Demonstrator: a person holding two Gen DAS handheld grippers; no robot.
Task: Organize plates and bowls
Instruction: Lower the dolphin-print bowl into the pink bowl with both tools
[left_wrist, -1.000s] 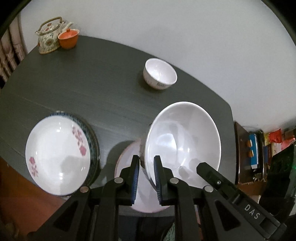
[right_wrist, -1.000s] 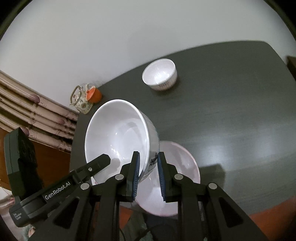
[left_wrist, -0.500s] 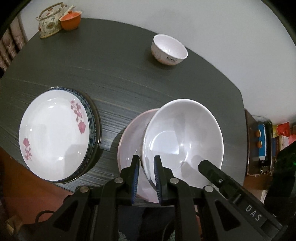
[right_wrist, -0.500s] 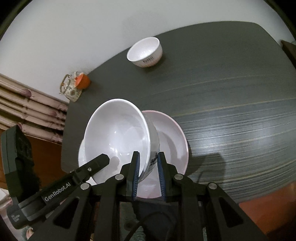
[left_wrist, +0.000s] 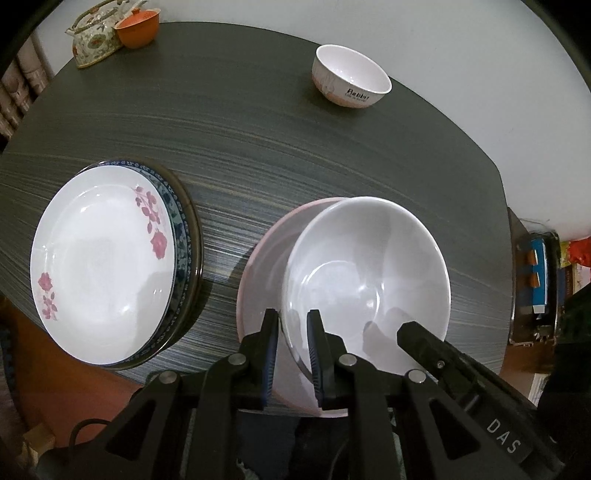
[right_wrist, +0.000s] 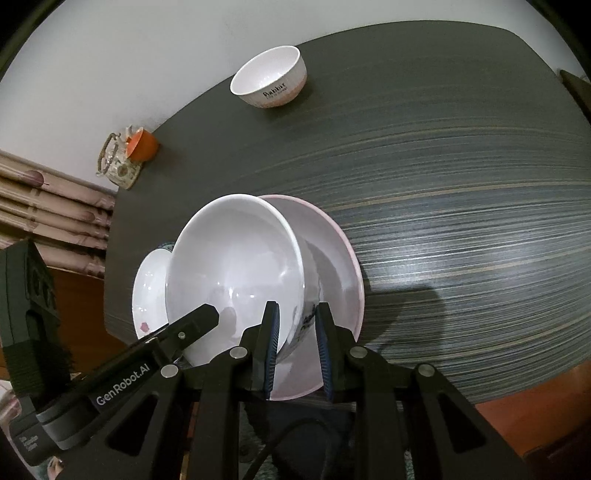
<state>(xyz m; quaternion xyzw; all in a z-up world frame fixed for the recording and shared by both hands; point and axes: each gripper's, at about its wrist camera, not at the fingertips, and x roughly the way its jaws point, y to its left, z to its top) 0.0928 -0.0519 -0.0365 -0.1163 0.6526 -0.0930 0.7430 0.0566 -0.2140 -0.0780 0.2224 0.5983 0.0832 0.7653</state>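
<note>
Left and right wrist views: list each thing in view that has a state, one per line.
Large white bowl: empty, tilted, held over pink plate.
Pale pink plate: flat on table.
Small white printed bowl: upright, empty.
Floral plate stack: stacked, top empty.
Left gripper: shut on bowl rim.
Right gripper: shut on bowl rim.
</note>
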